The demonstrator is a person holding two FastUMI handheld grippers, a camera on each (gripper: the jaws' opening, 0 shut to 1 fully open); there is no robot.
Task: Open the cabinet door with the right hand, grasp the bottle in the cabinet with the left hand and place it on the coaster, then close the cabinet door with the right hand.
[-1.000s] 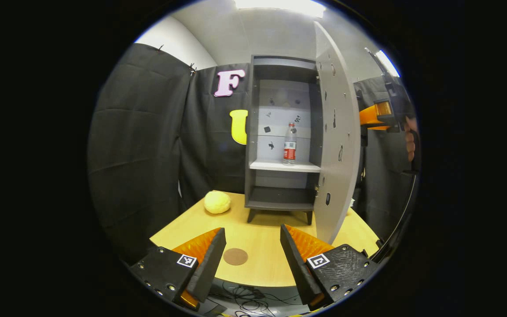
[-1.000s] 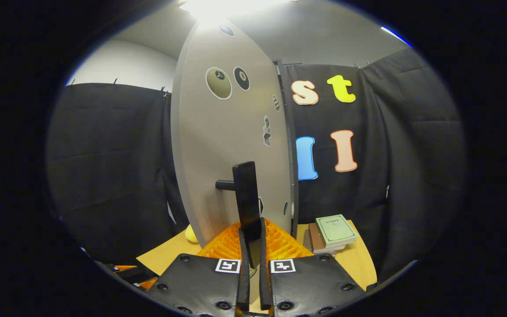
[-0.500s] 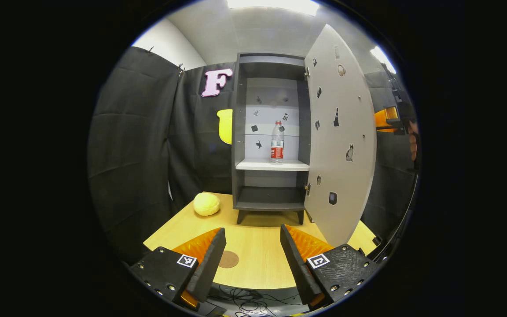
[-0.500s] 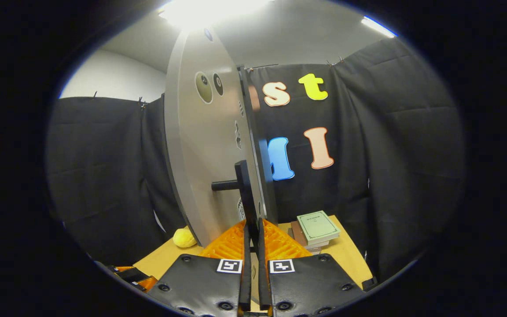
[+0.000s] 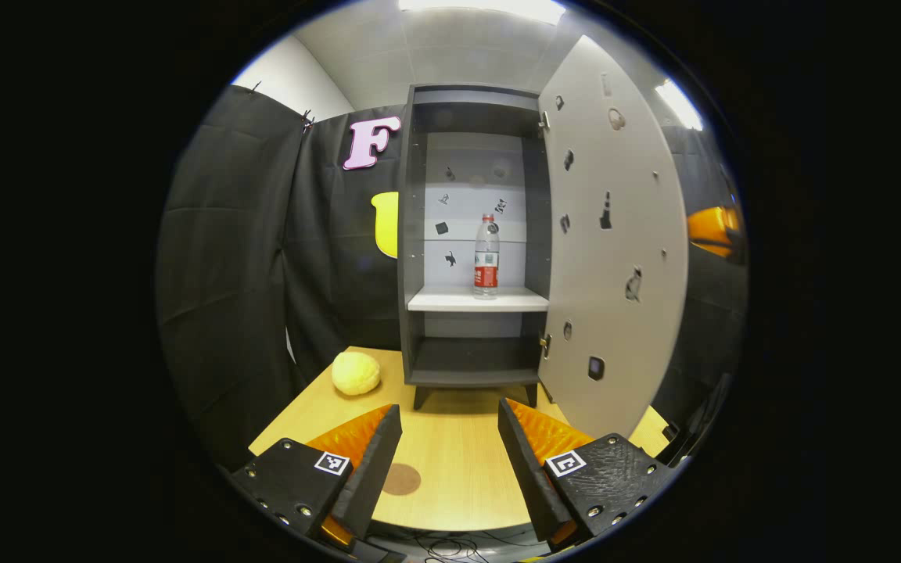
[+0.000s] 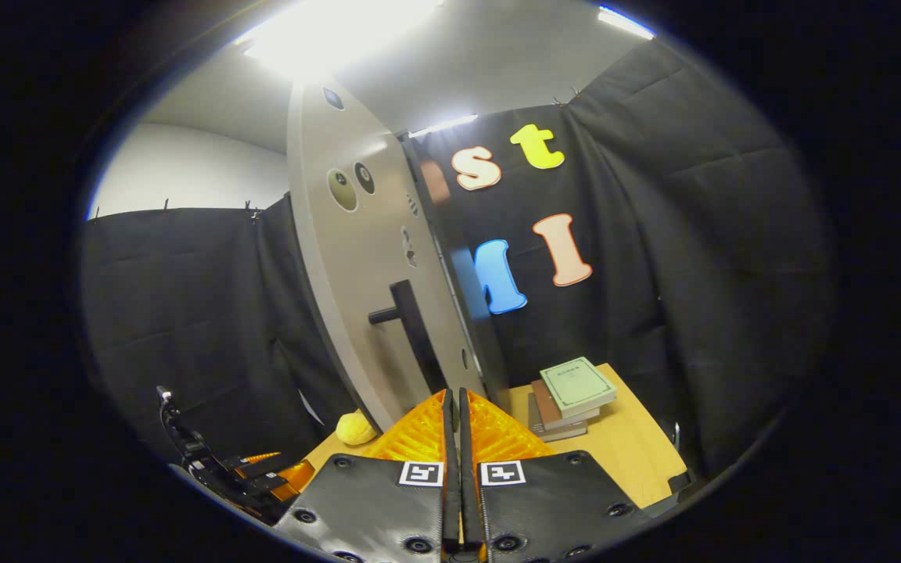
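wooden table [image 5: 458, 461]: one coaster [image 5: 401, 478], one bottle [image 5: 486, 256] in cabinet [image 5: 419, 234]; left jaws apart, right jaws together, empty.

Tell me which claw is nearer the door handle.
Right. The right claw sits just below the door handle, shut but off it. The left claw is back over the table, facing the cabinet.

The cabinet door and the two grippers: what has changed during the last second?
The cabinet door swung further open. The right gripper, earlier shut on the door handle, has let go and pulled back; its fingers are closed with nothing between them. The left gripper stayed open and seems to have edged toward the cabinet. The bottle stayed upright on its shelf, and the coaster remained on the table.
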